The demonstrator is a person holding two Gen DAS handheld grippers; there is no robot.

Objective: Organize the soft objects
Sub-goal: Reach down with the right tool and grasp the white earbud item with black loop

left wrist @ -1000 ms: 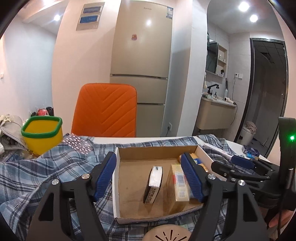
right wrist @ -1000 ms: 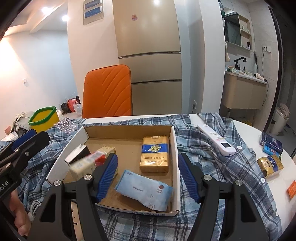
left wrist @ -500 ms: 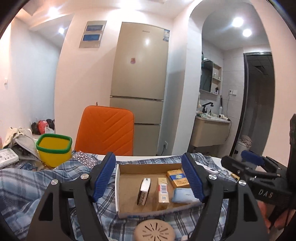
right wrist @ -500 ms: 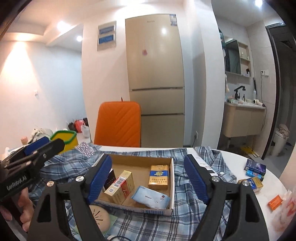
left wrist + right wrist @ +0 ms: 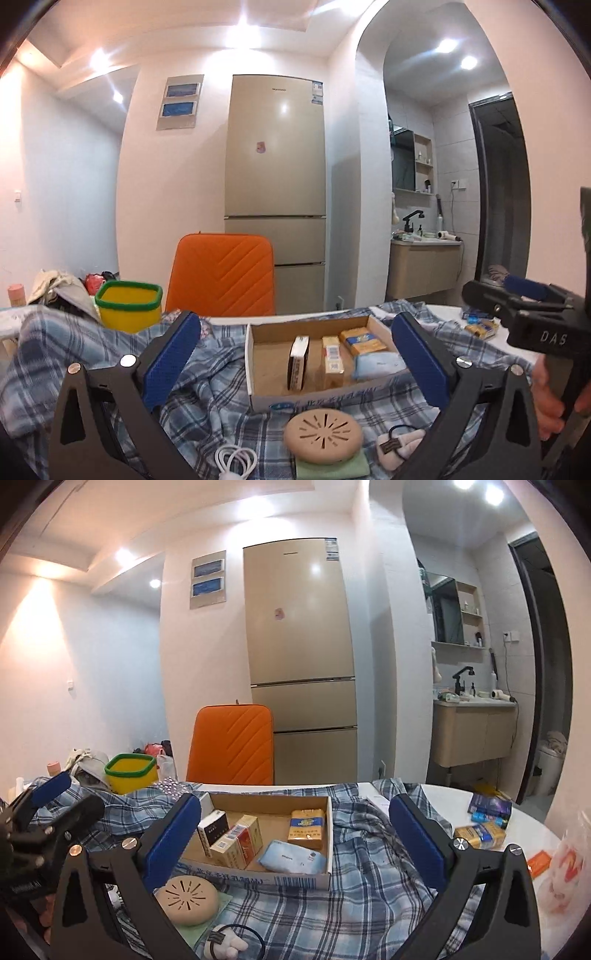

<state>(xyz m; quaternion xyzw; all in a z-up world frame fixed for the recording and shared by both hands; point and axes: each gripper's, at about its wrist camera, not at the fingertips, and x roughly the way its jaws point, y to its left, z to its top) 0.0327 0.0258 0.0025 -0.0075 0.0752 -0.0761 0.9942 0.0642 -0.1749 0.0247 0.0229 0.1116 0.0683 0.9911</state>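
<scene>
Both hand-held grippers opening over the sorting box.
Left hand-held gripper and right hand-held gripper spread, nothing between jaws; tissue pack lies in the box ahead, probably for tidy grouping.

Pale pink walls close in the room, lit by small bright ceiling spots. A tall beige fridge stands against the far wall, with an orange chair in front of it. Two blue-faced panels hang to its left. Through an arch on the right are a washbasin cabinet, a mirror and a dark doorway.
</scene>
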